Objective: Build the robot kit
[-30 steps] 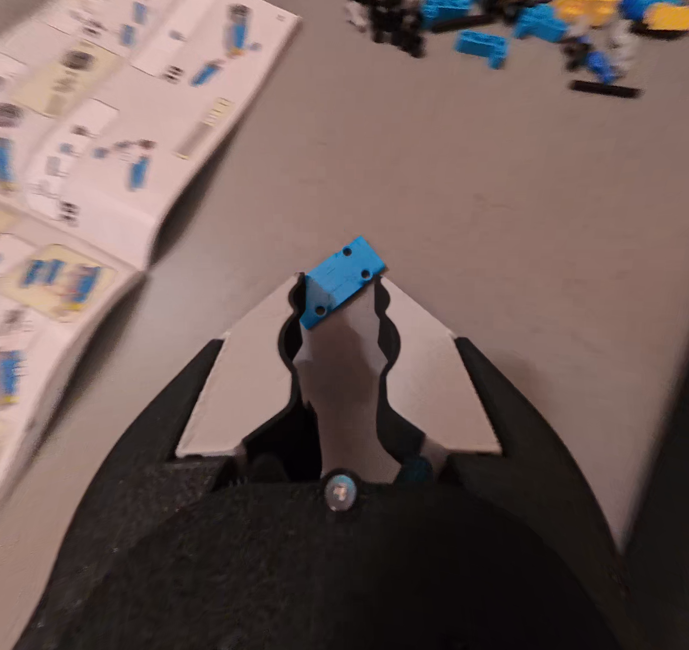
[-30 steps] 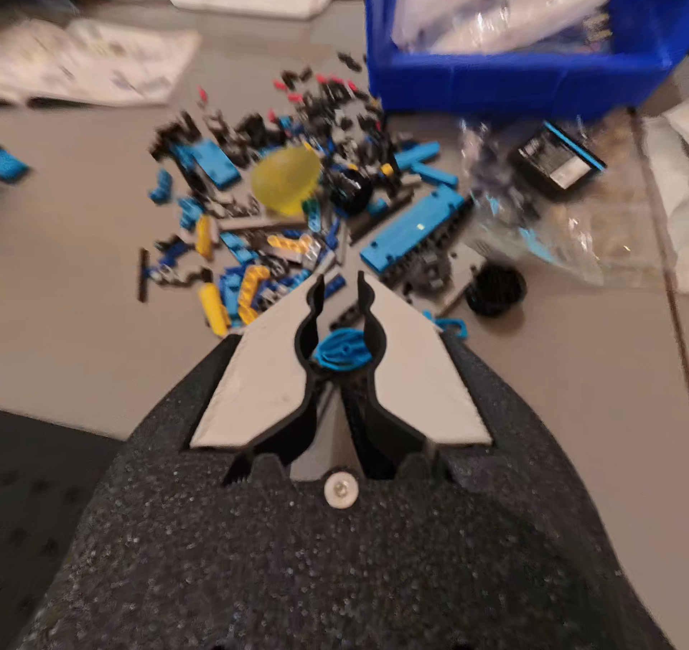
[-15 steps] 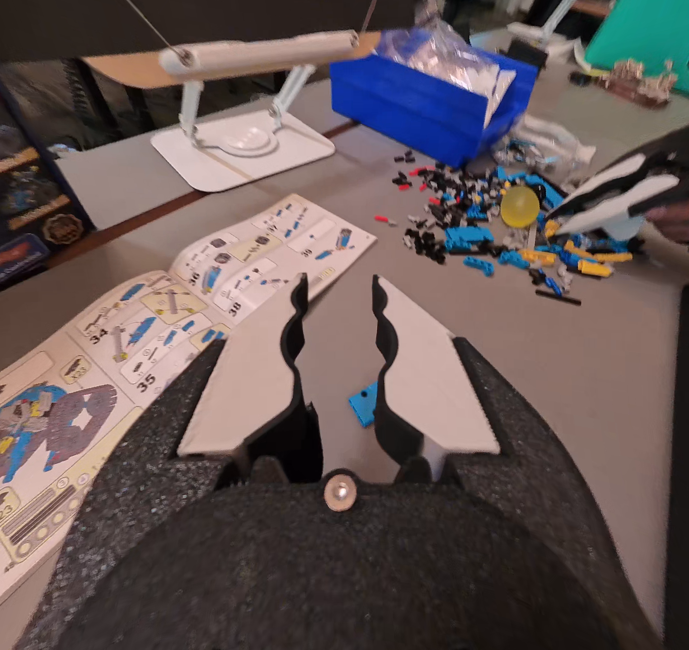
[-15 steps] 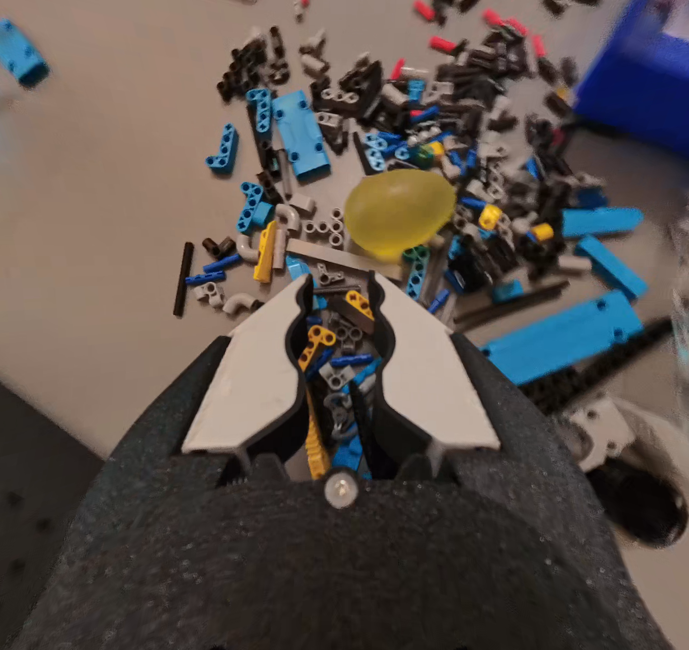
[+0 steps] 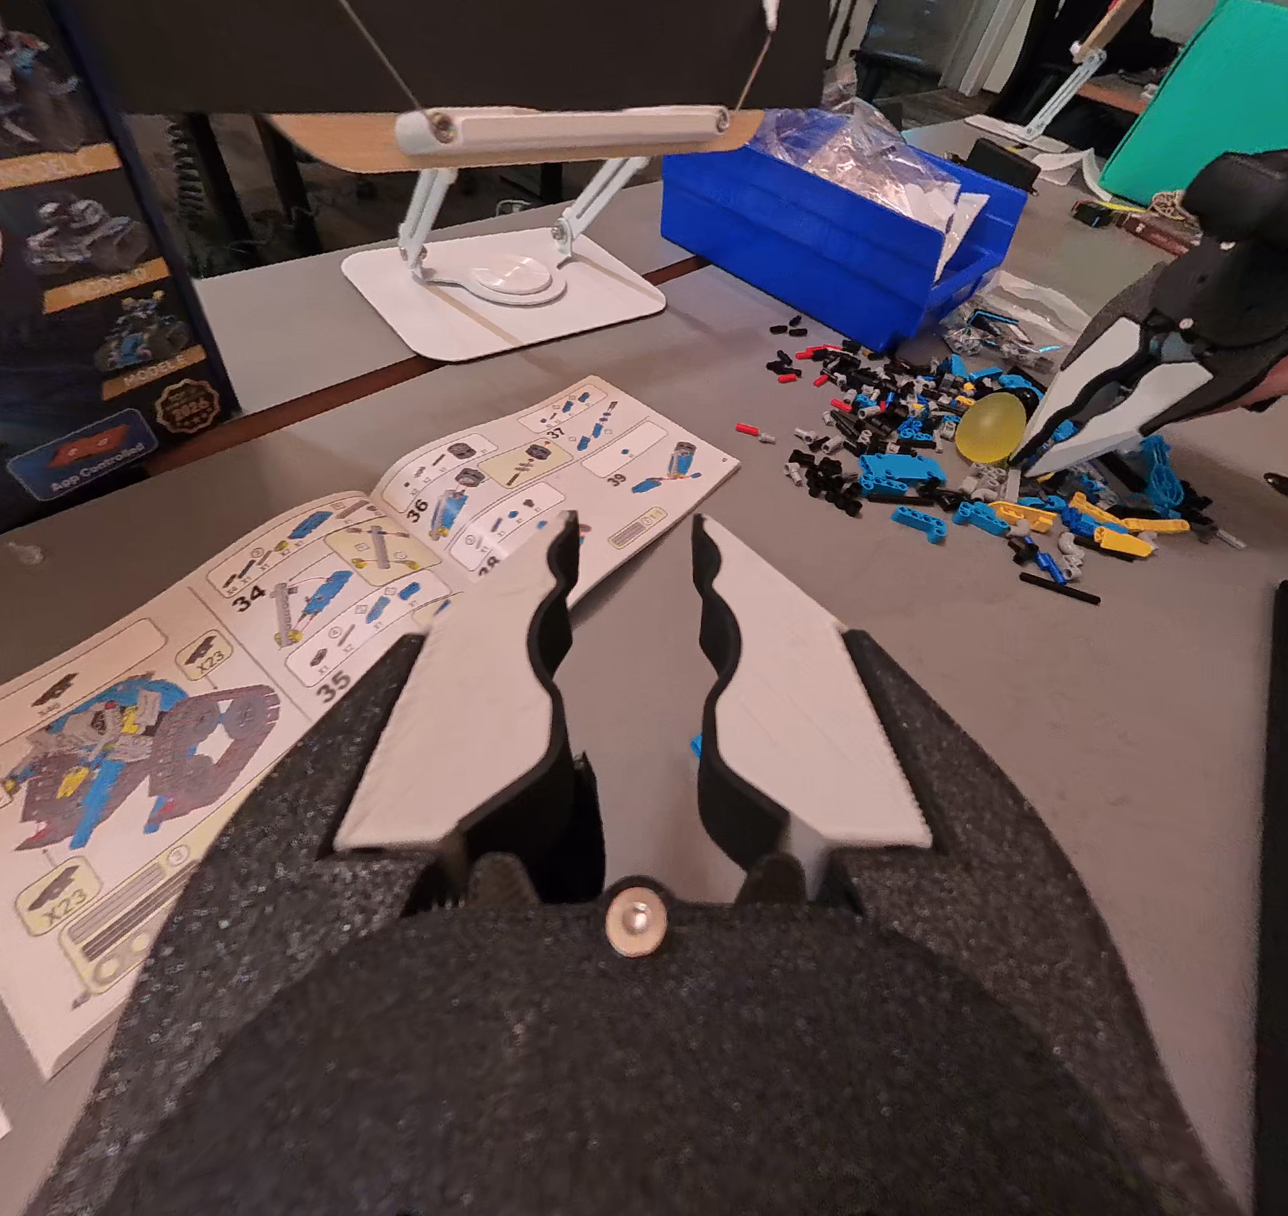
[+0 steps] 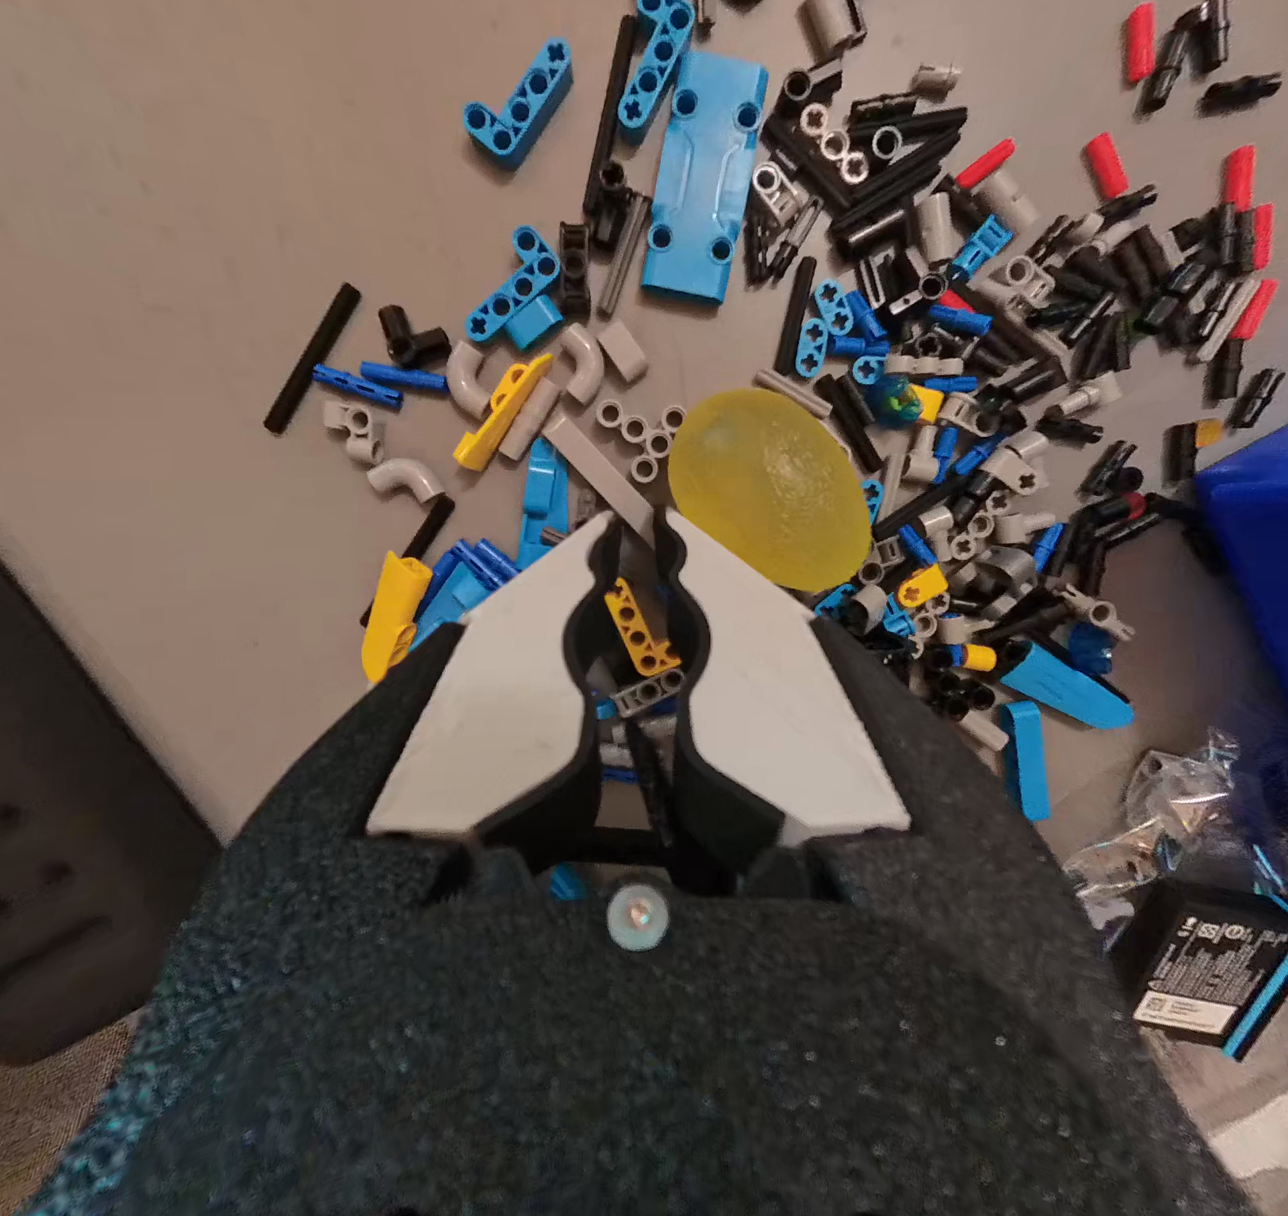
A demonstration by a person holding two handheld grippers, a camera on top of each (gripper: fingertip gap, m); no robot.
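Left tool (image 5: pixel 634 527) is spread and empty, hovering over the table (image 5: pixel 1010 729) beside the booklet (image 5: pixel 279 597), a blue piece (image 5: pixel 695 745) just under it. Right tool (image 6: pixel 638 527) is nearly pressed together, tips in the parts pile (image 6: pixel 906 276) against the yellow ball (image 6: pixel 767 485). Can't tell if it's pinching anything.

Blue piece (image 5: pixel 695 745) mostly hidden behind left tongs (image 5: pixel 633 534) (sliver visible); black box (image 6: pixel 1213 973) cut off.
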